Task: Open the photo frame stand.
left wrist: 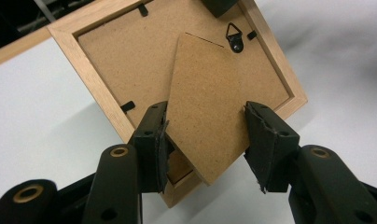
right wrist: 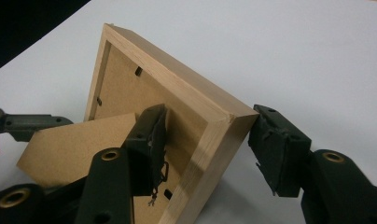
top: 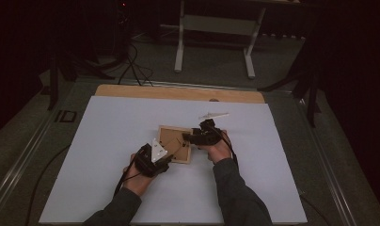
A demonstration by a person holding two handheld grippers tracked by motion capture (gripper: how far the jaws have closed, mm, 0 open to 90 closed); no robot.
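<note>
- High view: face-down frame (top: pixel 175 143) lying mid-sheet (top: pixel 108 141); left gripper (top: pixel 165 160) at near corner, right gripper (top: pixel 188 137) at right edge; white strip (top: pixel 214 115) beyond.
- Left gripper view: jaws partly open, straddling raised stand (left wrist: pixel 205 116), touching both its edges; hanger (left wrist: pixel 234 37) behind.
- Right gripper view: jaws wide, astride frame's corner (right wrist: pixel 224 121); left pad touching backing, right pad barely at the corner, grip uncertain.

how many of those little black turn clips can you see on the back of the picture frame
3 in the left gripper view: one at the top edge, one on the left side, one at the right beside the hanger. Others may be hidden behind the stand.
</note>
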